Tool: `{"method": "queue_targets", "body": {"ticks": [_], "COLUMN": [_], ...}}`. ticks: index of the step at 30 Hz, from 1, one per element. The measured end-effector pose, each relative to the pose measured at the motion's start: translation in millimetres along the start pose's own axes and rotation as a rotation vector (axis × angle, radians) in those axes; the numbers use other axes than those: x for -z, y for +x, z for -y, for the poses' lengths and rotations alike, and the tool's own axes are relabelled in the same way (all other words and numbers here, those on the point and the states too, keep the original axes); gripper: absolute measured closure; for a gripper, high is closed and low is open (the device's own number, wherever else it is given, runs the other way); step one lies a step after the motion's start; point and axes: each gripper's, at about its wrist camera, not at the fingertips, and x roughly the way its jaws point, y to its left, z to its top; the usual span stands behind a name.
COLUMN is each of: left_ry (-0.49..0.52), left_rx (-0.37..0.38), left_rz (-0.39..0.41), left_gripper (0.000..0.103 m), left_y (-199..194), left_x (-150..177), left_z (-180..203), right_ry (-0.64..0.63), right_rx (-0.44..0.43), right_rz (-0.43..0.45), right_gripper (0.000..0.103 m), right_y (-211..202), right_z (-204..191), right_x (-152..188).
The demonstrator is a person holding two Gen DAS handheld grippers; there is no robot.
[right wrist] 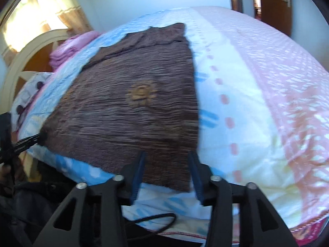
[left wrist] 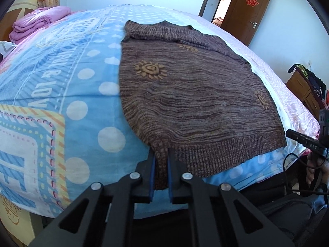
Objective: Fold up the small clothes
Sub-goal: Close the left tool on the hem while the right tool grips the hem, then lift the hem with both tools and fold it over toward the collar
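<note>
A brown knitted sweater [left wrist: 191, 94] with tan sun motifs lies flat on the bed, its sleeves folded across the far end. My left gripper [left wrist: 161, 154] is shut on the sweater's near left hem corner, the knit pinched between the blue pads. In the right wrist view the sweater [right wrist: 131, 111] fills the middle. My right gripper [right wrist: 166, 160] is open, its blue pads either side of the sweater's near right hem corner, just above it. The right gripper also shows at the right edge of the left wrist view [left wrist: 306, 142].
The bed has a blue dotted blanket [left wrist: 61, 86] on the left and a pink and cream cover [right wrist: 257, 103] on the right. Folded pink bedding [left wrist: 37, 22] sits by the headboard. A wooden door [left wrist: 248, 10] and a cabinet [left wrist: 304, 90] stand at the right. A black cable [right wrist: 156, 220] hangs at the bed's front edge.
</note>
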Motion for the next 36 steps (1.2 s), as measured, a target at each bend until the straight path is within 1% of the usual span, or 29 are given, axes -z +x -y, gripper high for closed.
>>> {"method": "queue_targets", "body": {"ticks": [5,8,9,10,11,12,14,15,18,22,23,25,30,34,36], "left_ry": [-0.011,-0.014,-0.016,-0.019,-0.02,-0.02,-0.025,-0.037,-0.083,-0.124,-0.121,-0.095,-0.062,-0.064,-0.081], "left_rx": [0.006,0.007,0.007,0.009,0.01,0.013,0.027,0.049,0.116,0.191,0.197,0.185,0.208,0.216,0.227], "left_rz": [-0.001,-0.007,-0.011,-0.013,-0.015,-0.013,-0.003,0.01,0.067,0.135,0.152,0.181,0.236,0.263,0.286], "left_gripper": [0.093,0.093,0.093,0.093,0.093,0.093,0.093,0.093,0.093,0.093,0.093,0.093,0.093,0.093,0.093], "left_y": [0.3,3.1,4.9,5.9,6.8,6.9,4.3,0.8,-14.5,-34.3,-38.1,-44.5,-50.4,-47.6,-47.2], "left_x": [0.4,0.9,1.6,2.0,2.1,2.1,1.0,-1.0,-8.6,-22.4,-26.9,-37.0,-64.9,-89.0,-103.7], "left_z": [-2.2,-3.8,-4.5,-5.2,-5.7,-6.1,-7.2,-9.3,-17.1,-22.9,-22.7,-18.6,-11.7,-10.9,-15.6], "right_ry": [0.002,0.004,0.012,0.008,-0.011,-0.022,-0.025,-0.028,0.019,0.072,0.078,0.077,0.05,0.035,0.023], "right_rx": [-0.02,-0.021,-0.036,-0.041,-0.041,-0.053,-0.097,-0.122,-0.208,-0.271,-0.274,-0.274,-0.261,-0.265,-0.258], "right_rz": [-0.059,-0.058,-0.055,-0.057,-0.06,-0.058,-0.051,-0.034,0.074,0.206,0.229,0.27,0.33,0.383,0.413], "right_gripper": [0.052,0.052,0.055,0.063,0.084,0.096,0.097,0.098,0.098,0.098,0.098,0.098,0.098,0.098,0.098], "right_y": [12.5,13.8,13.1,13.6,14.0,13.6,11.1,7.9,-16.0,-47.4,-52.5,-60.4,-71.8,-76.7,-77.5], "right_z": [0.5,0.7,2.3,2.2,1.0,0.1,-1.5,-1.7,7.4,16.2,16.6,15.7,11.7,6.2,2.6], "right_x": [6.2,6.9,6.8,7.6,8.5,9.3,9.5,8.9,0.0,-14.4,-17.9,-26.1,-52.4,-81.0,-93.5]}}
